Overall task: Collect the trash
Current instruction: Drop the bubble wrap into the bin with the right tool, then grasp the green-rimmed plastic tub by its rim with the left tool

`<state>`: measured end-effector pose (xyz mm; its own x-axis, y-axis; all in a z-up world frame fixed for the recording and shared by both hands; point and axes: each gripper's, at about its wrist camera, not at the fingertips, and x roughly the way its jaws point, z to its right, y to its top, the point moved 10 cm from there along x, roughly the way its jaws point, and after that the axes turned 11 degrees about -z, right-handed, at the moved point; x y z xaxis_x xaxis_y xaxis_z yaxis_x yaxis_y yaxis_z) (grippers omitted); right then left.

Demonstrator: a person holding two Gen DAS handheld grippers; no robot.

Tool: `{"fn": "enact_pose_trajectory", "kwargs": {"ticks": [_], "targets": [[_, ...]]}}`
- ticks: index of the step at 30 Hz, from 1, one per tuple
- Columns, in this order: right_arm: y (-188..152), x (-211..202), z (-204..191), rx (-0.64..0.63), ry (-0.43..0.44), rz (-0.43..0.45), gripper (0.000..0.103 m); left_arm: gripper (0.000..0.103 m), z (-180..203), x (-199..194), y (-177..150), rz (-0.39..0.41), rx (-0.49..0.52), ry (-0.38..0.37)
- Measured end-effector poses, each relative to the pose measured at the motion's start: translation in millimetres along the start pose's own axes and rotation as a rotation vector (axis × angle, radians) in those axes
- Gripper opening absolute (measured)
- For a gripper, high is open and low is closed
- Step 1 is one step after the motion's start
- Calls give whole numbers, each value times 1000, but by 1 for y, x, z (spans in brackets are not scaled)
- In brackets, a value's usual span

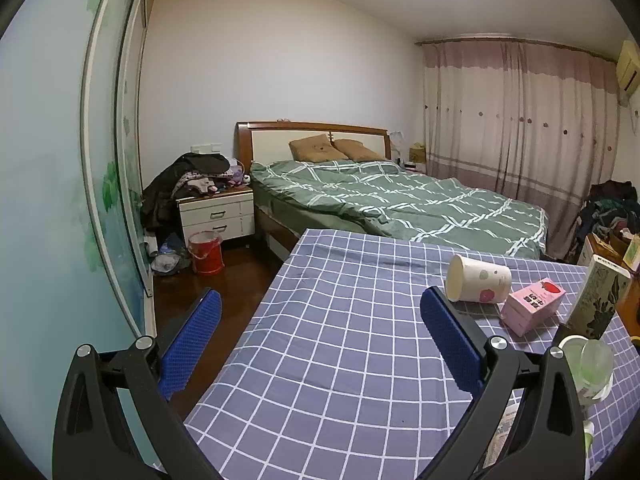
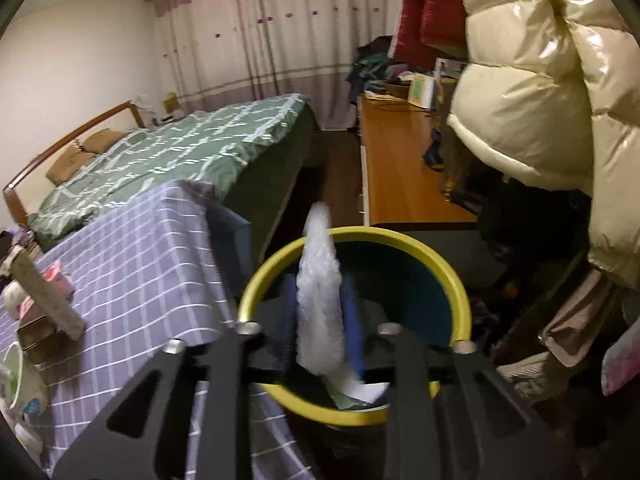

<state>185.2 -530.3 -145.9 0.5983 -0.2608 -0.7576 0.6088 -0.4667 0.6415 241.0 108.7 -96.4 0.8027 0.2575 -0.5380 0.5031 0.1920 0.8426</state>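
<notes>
With the right hand-held gripper (image 2: 320, 316) loosely bracketing the white plastic wrapper (image 2: 320, 304) above the yellow-rimmed bin (image 2: 452, 272), I spread the pads fully, dropping it inside.

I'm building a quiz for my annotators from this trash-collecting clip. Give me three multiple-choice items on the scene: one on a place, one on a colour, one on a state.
1. Where is the white crumpled plastic?
A. on the bed
B. between the fingers of the right hand-held gripper, above the bin
C. on the wooden desk

2. What colour is the bin's rim?
A. yellow
B. red
C. white

3. How does the paper cup sit on the checked tablecloth?
A. upright
B. upside down
C. on its side

Answers: 1 B, the right wrist view shows it standing between the blue pads over the bin's opening. 2 A, the ring around the opening is yellow. 3 C, the left wrist view shows its open mouth facing sideways, beside the pink carton.
</notes>
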Motion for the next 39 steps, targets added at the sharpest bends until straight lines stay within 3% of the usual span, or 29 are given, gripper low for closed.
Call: {"fn": "enact_pose_trajectory", "kwargs": {"ticks": [1,5,11,15,18,23,27,32,39], "targets": [[2,1,3,15,0,4,37,98,1,0,0,-2,3,-1],[4,-11,-10,22,62,30,37,98,5,0,0,-5,16,-12],[2,-26,-91,-108,198,94,49,98,29,0,-4,-30,82,-95],[-7,-23,-122,-201,204,96,49,98,72,-8,-16,-90,195,-234],[-7,-21,-119,-197,199,94,50,98,119,-21,-32,-174,305,-401],[-7,-23,-116,-170,238,88,51,95,183,-34,-51,-325,416,-592],[-8,-27,-119,-185,259,102,53,83,213,-25,-59,-397,481,-620],[-9,-29,-121,-182,284,104,53,76,235,-14,-70,-456,541,-632],[-10,-30,-121,-181,305,97,53,73,247,1,-76,-502,583,-619]]}}
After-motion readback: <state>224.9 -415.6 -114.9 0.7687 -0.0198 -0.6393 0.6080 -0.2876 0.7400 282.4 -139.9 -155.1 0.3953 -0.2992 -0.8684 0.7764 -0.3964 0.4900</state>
